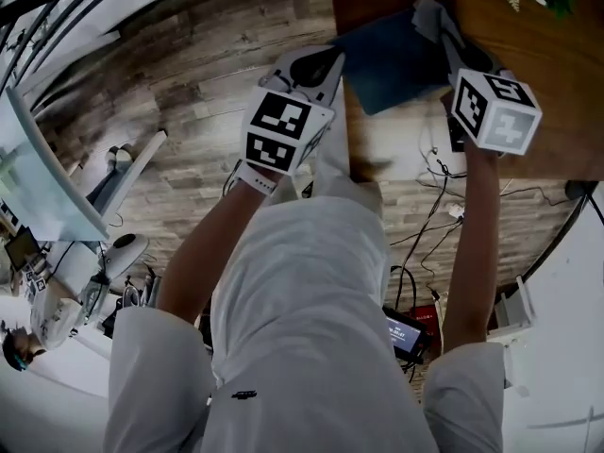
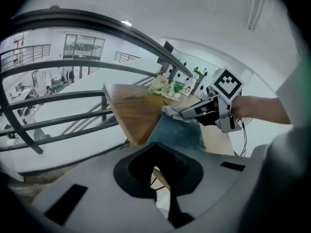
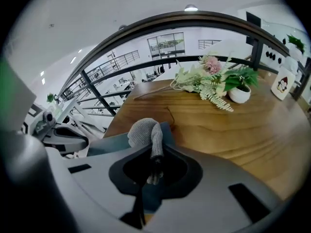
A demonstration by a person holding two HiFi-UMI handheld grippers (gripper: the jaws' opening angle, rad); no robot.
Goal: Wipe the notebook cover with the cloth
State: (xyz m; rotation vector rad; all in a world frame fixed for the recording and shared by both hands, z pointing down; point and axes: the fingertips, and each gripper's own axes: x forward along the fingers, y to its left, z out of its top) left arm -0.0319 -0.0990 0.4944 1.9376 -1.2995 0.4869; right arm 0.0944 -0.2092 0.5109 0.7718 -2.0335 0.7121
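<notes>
A dark blue notebook (image 1: 392, 64) lies at the near left corner of the wooden table (image 1: 552, 59), its left side at the table's edge. My right gripper (image 1: 444, 28) is shut on a grey knitted cloth (image 1: 427, 9) at the notebook's far right part. In the right gripper view the cloth (image 3: 143, 132) bunches out ahead of the right gripper (image 3: 154, 168), over the notebook (image 3: 109, 142). My left gripper (image 1: 319, 64) hangs beside the notebook's left edge; I cannot tell if it touches. Its own view shows the left gripper (image 2: 166, 193) shut and bare, with the notebook (image 2: 177, 132) ahead.
A spray of flowers and ferns (image 3: 214, 79), a small white pot (image 3: 239, 93) and a white cup (image 3: 283, 84) stand at the table's far side. A black railing (image 3: 146, 28) runs behind. Cables (image 1: 434, 215) lie on the floor below the table's edge.
</notes>
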